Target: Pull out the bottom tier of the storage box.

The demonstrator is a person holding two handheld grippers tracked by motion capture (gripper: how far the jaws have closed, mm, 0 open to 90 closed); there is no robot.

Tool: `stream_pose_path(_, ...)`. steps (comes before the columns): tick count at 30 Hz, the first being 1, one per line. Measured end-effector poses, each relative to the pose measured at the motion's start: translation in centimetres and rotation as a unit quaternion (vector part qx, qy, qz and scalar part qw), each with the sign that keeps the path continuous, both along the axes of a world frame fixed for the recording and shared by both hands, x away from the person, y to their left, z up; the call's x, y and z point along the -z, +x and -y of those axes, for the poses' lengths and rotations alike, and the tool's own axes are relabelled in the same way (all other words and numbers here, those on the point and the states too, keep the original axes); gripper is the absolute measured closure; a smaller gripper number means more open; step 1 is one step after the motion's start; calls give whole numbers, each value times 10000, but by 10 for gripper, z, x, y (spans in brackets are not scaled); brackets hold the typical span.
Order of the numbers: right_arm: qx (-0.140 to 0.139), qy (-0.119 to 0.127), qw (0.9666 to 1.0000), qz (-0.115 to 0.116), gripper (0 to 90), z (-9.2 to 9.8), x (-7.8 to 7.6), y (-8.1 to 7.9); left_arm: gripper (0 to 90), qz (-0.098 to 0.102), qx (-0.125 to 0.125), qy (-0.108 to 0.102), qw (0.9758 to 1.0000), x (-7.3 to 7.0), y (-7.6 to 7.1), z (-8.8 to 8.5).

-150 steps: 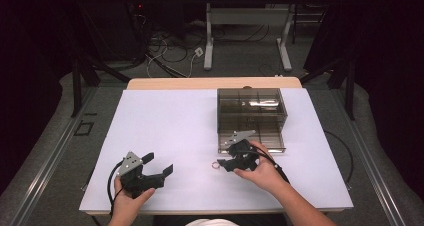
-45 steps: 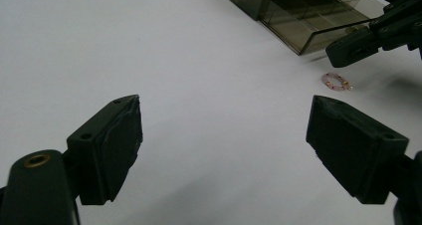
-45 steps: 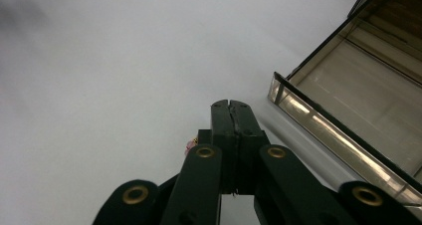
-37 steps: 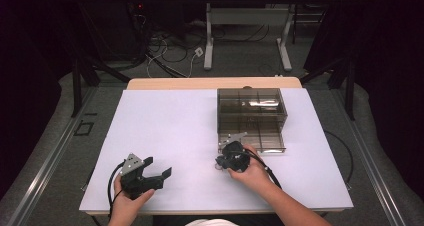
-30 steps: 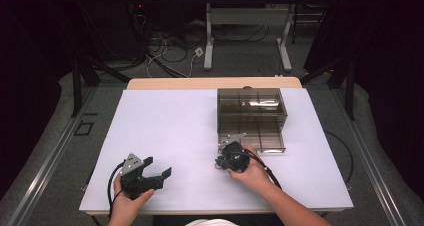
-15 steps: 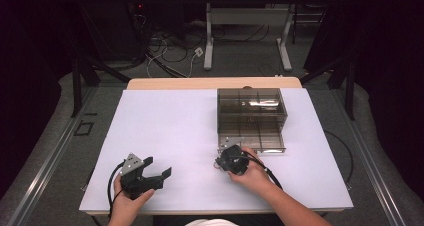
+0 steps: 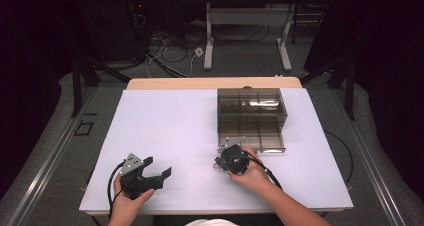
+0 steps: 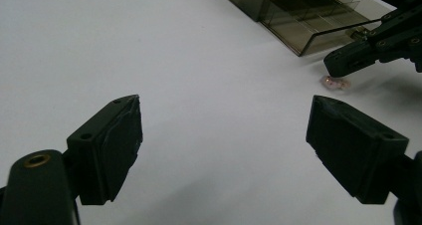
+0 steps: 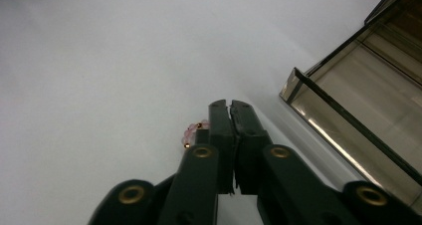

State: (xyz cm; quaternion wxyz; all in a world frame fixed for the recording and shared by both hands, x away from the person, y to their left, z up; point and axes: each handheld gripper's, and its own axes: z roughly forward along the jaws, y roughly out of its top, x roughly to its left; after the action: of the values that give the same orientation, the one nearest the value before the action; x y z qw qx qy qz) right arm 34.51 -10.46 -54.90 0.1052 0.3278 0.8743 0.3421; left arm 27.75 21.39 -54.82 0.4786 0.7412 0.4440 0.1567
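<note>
A small pink bead bracelet [image 9: 191,133] with gold beads lies on the white table, just left of the smoky clear box [image 7: 251,90]. My right gripper [image 9: 230,105] points down at it. Its jaws have just been closing and now stand together on the bracelet's near side, with beads sticking out beside the left jaw. In the left gripper view the bracelet [image 8: 335,81] rests on the table under the right gripper's tip [image 8: 341,65]. My left gripper [image 7: 157,167] stands open and holds nothing near the table's front left, its jaws [image 8: 224,135] wide apart.
The box [image 9: 348,100] has several compartments and an open low front part near the right gripper. The white table top [image 7: 170,121] stretches wide to the left and behind. Cables trail from both grippers toward the front edge.
Five seconds ago the right gripper was open with the bracelet lying free to its left. It has since come down over the bracelet with its jaws together. The left gripper has barely shifted.
</note>
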Motion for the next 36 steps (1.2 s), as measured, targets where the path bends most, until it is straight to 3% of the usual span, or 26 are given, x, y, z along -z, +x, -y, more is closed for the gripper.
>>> stream_pose_path(15,64,61,10000,-5,900,1,-2,0,148,5,-2,-1,10000,0,0,0)
stream_pose_path(22,-49,73,10000,-28,846,-1,-2,-1,148,4,-6,-7,10000,0,0,0)
stream_pose_path(31,-352,111,9987,-359,798,2,-7,-7,148,-5,-8,-34,10000,0,0,0)
stream_pose_path(36,-410,82,9984,-384,774,3,-5,-6,148,-13,-1,-27,10000,0,0,0)
